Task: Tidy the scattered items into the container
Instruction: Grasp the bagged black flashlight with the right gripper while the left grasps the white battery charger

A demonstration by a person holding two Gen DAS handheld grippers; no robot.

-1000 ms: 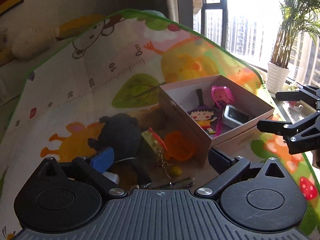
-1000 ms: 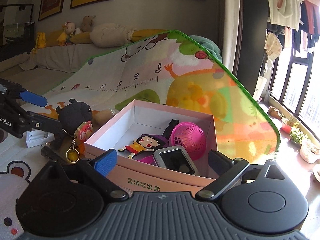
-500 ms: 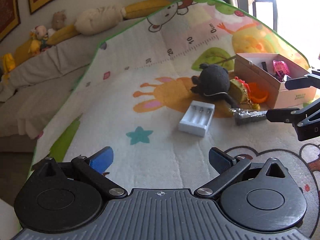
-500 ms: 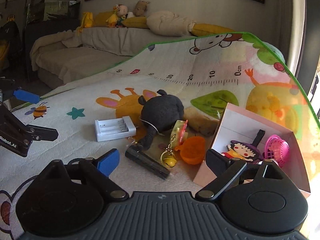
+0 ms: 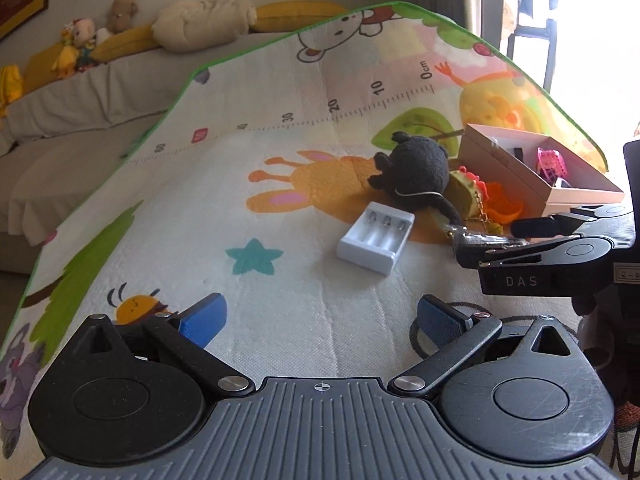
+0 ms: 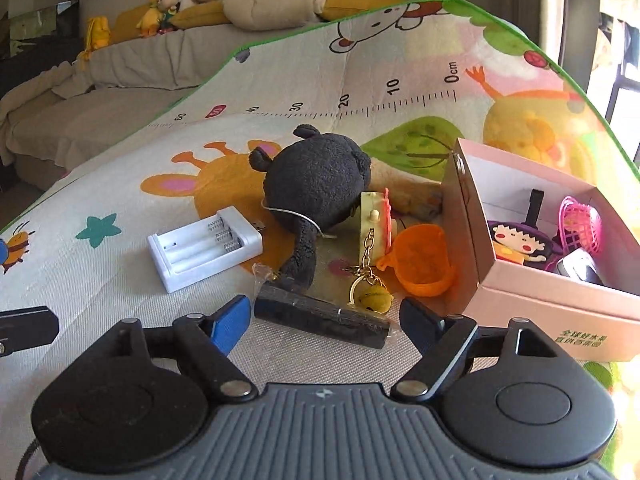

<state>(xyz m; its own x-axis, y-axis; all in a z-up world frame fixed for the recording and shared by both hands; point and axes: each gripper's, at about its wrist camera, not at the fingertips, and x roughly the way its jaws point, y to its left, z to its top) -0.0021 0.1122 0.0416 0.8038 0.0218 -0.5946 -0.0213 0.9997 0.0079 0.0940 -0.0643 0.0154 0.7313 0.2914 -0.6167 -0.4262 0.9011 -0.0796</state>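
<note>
A pink box (image 6: 536,292) stands on the play mat at the right, holding a cartoon-girl tag, a pink basket and a small dark device. Beside it lie a black plush toy (image 6: 316,184), a white battery charger (image 6: 204,250), an orange cup (image 6: 424,266), a yellow keychain with a bell (image 6: 374,240) and a black bar in clear wrap (image 6: 320,314). My right gripper (image 6: 324,320) is open, its fingers on either side of the black bar. My left gripper (image 5: 320,318) is open and empty, short of the charger (image 5: 376,236). The box (image 5: 536,172) shows at the right there.
The colourful play mat (image 5: 280,152) covers the floor. A grey sofa (image 5: 80,92) with soft toys runs along the back left. A bright window is at the far right. The right gripper's body (image 5: 560,248) crosses the left wrist view at the right.
Both grippers have swung left and away from the box. The right gripper has come down close over the black bar. The left gripper has drawn back to open mat in front of the charger.
</note>
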